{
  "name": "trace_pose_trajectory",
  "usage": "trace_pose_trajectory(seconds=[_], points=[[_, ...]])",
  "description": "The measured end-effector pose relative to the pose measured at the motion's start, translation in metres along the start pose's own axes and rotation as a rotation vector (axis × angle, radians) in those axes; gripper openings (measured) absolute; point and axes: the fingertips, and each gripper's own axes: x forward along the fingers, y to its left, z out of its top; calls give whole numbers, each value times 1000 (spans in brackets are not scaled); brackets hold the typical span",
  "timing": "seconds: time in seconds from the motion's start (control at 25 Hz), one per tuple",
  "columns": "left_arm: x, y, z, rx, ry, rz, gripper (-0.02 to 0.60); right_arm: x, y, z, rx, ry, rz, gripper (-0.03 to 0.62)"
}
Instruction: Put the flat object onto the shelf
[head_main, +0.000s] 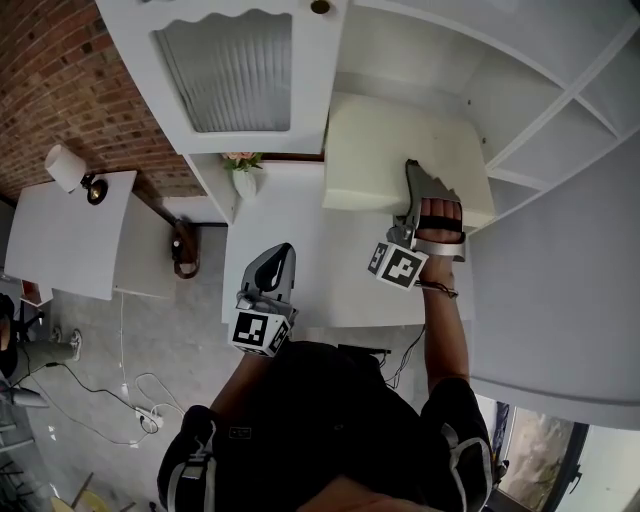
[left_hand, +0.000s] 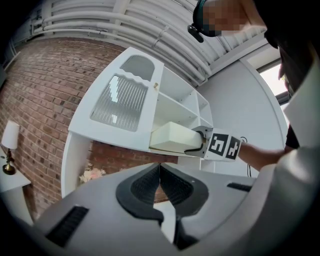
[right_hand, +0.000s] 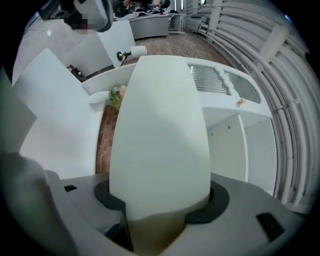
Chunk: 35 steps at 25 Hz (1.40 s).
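- One flat object (head_main: 400, 150), upper centre, sits clamped at its near edge in your right gripper (head_main: 424, 205), long axis straight ahead of the jaws.
- Shelf (head_main: 530, 150) lies just beside it, upper right.
- Left gripper (head_main: 272, 268): jaws together, empty.

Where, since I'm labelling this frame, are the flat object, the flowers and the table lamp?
flat object (head_main: 400, 150), head view, its bare top face.
flowers (head_main: 243, 159), head view, the blossoms.
table lamp (head_main: 64, 166), head view, its white shade.

Vase (head_main: 245, 183) stands on counter (head_main: 290, 262), left of flat object (head_main: 395, 155).
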Motion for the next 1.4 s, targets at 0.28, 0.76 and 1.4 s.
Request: trace_pose_trajectory(seconds=[0.28,0.76,1.4], points=[[0,5,-1,8,5,10,11,58,31,4,5,-4,181,369],[2,4,-8,1,24,4,11,146,40,1,-37,102,376,451],[-13,-16,-13,-22,44,-36,11,46,-5,27,397,-220,383,469]])
